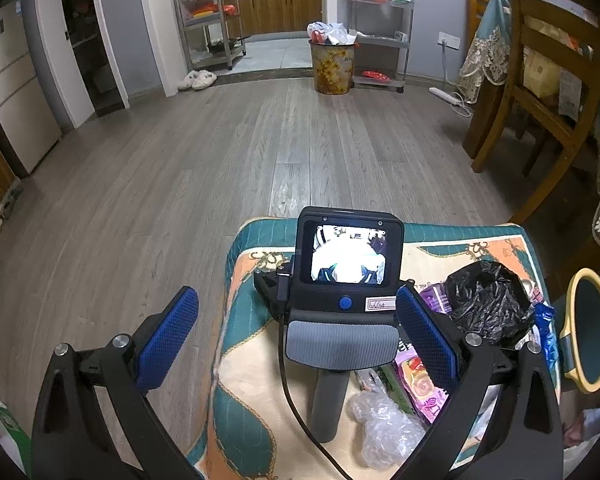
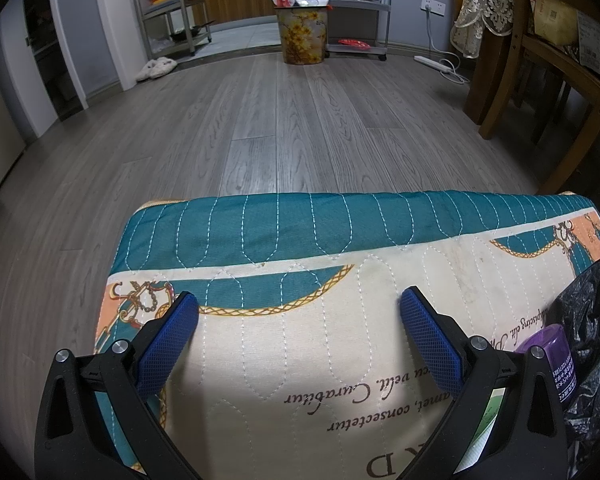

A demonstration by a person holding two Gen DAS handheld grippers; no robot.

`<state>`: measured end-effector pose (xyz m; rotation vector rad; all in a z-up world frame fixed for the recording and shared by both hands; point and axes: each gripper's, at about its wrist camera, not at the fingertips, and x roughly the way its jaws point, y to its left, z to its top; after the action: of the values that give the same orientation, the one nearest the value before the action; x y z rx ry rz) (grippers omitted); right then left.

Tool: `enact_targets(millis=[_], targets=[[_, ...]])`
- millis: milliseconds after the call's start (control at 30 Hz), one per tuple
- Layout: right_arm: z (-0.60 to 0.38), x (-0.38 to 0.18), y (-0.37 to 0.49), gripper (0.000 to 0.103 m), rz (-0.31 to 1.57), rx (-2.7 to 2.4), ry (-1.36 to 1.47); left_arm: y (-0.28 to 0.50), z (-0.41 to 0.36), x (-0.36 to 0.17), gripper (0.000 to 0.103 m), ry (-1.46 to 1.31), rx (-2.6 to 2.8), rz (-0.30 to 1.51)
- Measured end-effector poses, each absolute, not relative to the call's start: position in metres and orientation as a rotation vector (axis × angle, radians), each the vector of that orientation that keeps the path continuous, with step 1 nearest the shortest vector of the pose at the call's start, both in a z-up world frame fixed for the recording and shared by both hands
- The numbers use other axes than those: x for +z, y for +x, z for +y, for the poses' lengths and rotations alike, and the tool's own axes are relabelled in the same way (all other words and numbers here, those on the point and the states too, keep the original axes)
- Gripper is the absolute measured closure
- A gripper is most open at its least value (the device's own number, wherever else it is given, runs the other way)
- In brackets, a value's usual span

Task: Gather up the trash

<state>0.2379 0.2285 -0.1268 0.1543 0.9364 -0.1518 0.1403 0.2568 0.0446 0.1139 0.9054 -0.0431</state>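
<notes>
1 black bag (image 1: 488, 304); 1 clear plastic wad (image 1: 384, 428); 2 purple pkgs (image 1: 420, 388) (image 1: 436, 298); 1 blue wrapper (image 1: 546, 332); 1 full bin (image 1: 332, 65); 2 slippers (image 1: 197, 79); 1 mirror (image 1: 590, 330); 1 pwr strip (image 1: 446, 96); 1 quilted pad (image 2: 300, 224)

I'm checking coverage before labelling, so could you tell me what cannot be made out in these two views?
- Black plastic bag: contents hidden by its own folds in the left wrist view; the right wrist view's edge cuts it off.
- Purple wrappers: partly behind the left gripper's finger; print too small to read.
- Purple bottle: lower part behind the right gripper's finger.
- Trash bin: its heaped contents too small to identify.
</notes>
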Motion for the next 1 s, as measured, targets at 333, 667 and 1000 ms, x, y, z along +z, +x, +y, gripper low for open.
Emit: enact_targets(millis=[333,667,1000], targets=[[0.2283,-0.1268,0.2382,0.003,0.937,-0.151,0.154,0.1419,0.2566,0.0425,0.006,0.113,-0.032,0.926],[0.2281,-0.1267,0.2383,0.003,0.937,-0.151,0.154,0.1405,0.2541,0.0423,0.006,0.132,-0.028,0.925],[0.2284,-0.1268,0.2379,0.003,0.939,-0.151,0.154,0.1386,0.2557,0.0465,0.006,0.093,-0.06,0.904]])
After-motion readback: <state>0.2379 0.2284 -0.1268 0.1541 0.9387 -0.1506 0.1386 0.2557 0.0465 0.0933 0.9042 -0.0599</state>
